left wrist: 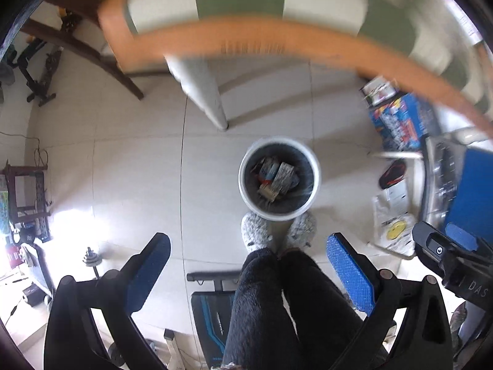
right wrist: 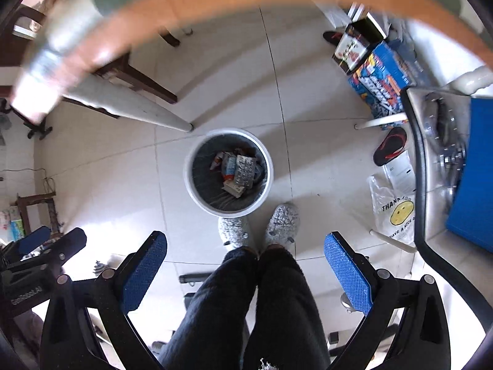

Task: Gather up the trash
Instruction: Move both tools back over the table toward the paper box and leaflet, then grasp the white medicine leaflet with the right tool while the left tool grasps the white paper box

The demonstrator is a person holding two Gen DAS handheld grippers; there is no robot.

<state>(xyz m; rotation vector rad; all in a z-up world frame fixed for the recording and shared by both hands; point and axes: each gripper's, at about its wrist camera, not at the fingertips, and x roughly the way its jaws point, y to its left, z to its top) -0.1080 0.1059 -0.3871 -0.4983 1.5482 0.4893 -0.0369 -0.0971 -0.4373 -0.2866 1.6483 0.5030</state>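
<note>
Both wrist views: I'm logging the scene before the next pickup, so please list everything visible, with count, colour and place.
Trash bin: one, white with dark liner, on the floor just ahead of the feet.
Trash in the bin: several wrappers and a blister pack, mixed colours; exact count unclear.
Table: one, orange edge, white leg, blurred, along the top of both views.
Plastic bag: one, white with yellow smiley, floor at right.
Sandal: one seen, black and red, right of the bin.
Boxes: at least two, blue and black, floor upper right.
Dumbbell: one, dark, floor at left.
Slippers: two, grey, behind the bin.
Legs: two, dark trousers.
Left gripper: blue pads, open, empty.
Right gripper: blue pads, open, empty.
</note>
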